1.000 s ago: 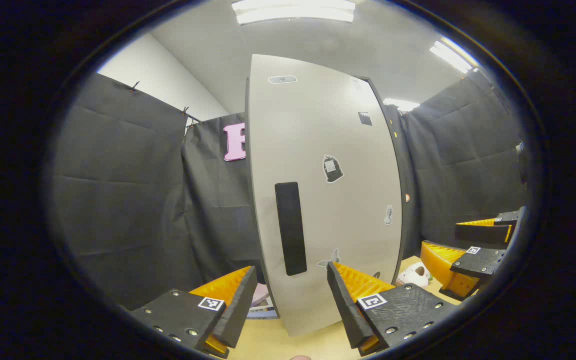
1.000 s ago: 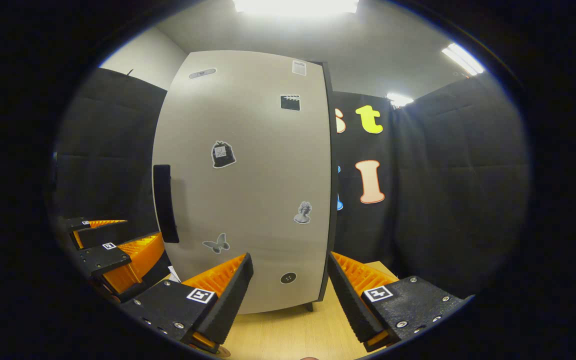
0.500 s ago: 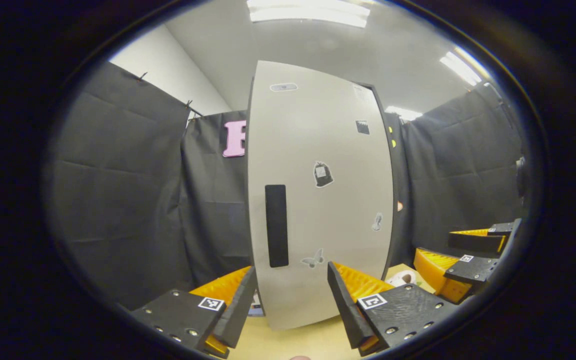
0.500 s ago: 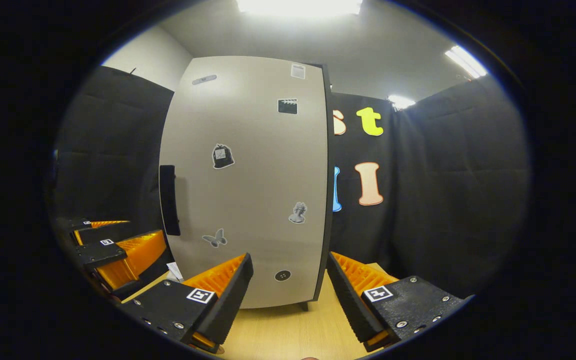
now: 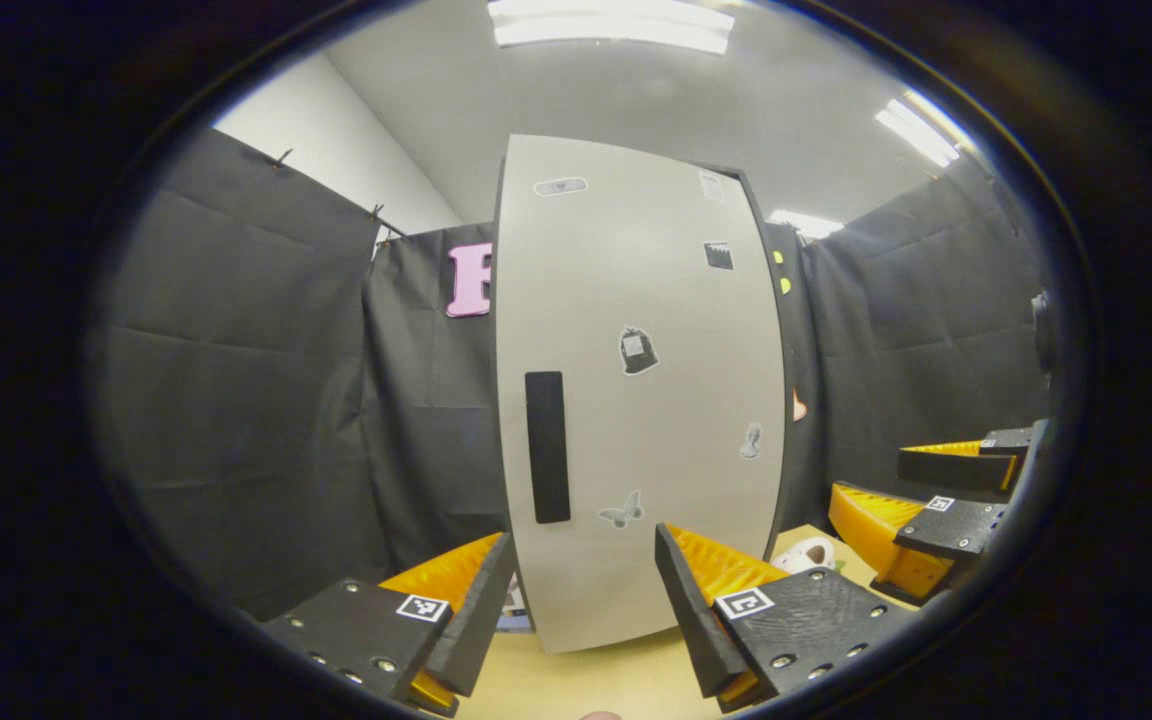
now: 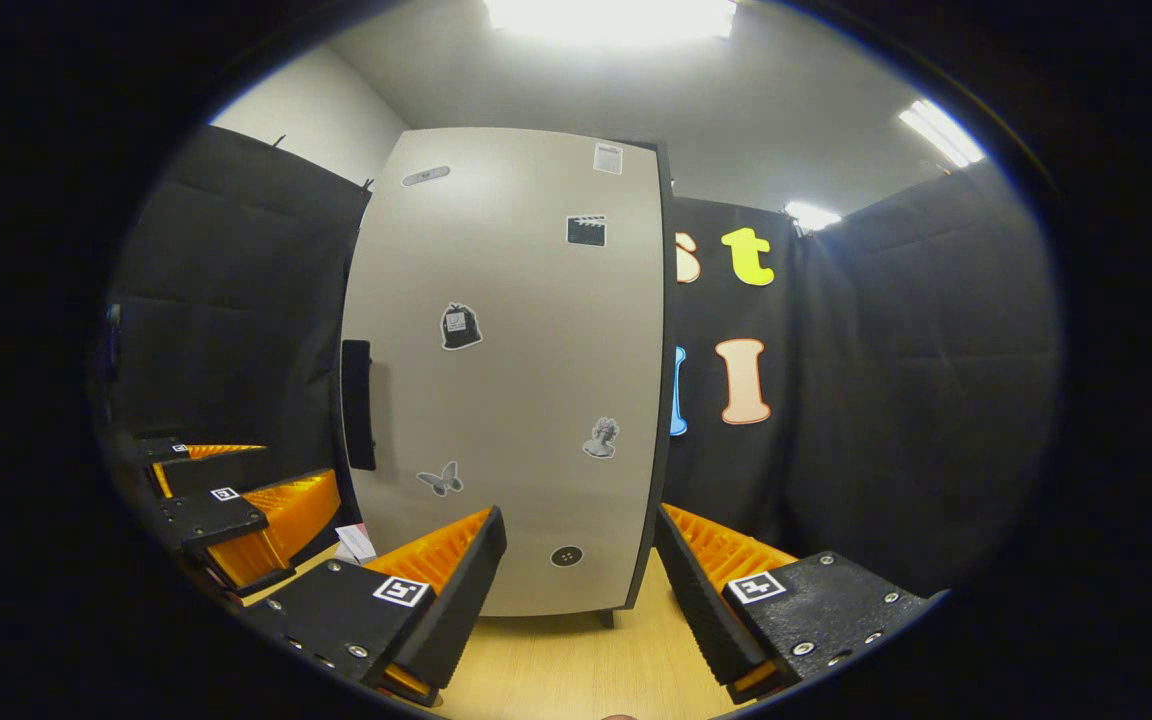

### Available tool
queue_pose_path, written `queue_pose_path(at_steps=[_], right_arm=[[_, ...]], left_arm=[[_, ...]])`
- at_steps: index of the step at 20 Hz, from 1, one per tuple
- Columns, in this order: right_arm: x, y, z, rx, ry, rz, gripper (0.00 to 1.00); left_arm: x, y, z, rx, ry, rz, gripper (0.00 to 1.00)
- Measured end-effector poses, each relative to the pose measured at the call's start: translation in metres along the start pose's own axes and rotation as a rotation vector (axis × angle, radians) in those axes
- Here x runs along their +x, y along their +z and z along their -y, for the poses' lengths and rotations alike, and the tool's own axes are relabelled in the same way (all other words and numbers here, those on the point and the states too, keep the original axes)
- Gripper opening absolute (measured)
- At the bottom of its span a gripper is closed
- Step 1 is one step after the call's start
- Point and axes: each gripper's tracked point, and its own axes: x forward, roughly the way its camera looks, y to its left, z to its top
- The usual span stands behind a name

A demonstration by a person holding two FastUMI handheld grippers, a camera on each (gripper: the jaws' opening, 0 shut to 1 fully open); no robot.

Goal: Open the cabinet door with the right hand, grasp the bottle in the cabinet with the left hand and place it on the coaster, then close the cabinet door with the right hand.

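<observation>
Ahead of your two wide-open, empty tools, left tool (image 5: 584,600) and right tool (image 6: 581,590), one pale grey cabinet door (image 6: 516,380) stands shut, bearing one black handle (image 5: 547,446) and several stickers.

Ribbed tongs (image 5: 584,590), square-marker blocks, screws.

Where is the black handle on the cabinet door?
In both gripper views the handle runs upright along the cabinet door's left edge, left of the butterfly sticker.
</observation>
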Motion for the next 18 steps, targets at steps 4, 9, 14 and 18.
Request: queue_pose_path(at_steps=[4,9,14,18], right_arm=[[-0.005,0.001,0.001,0.000,-0.001,0.009,0.93],[-0.013,0.002,0.000,0.004,0.010,0.013,0.93],[-0.020,0.001,0.000,0.012,0.014,0.010,0.93],[-0.023,0.001,-0.001,0.024,0.024,0.011,0.93]], left_arm=[[-0.004,0.001,-0.001,-0.016,-0.002,0.005,0.81],[-0.008,0.000,-0.003,-0.025,0.002,0.005,0.81],[-0.013,0.004,0.000,-0.033,-0.009,0.020,0.81],[-0.016,0.000,-0.003,-0.029,-0.005,0.011,0.81]])
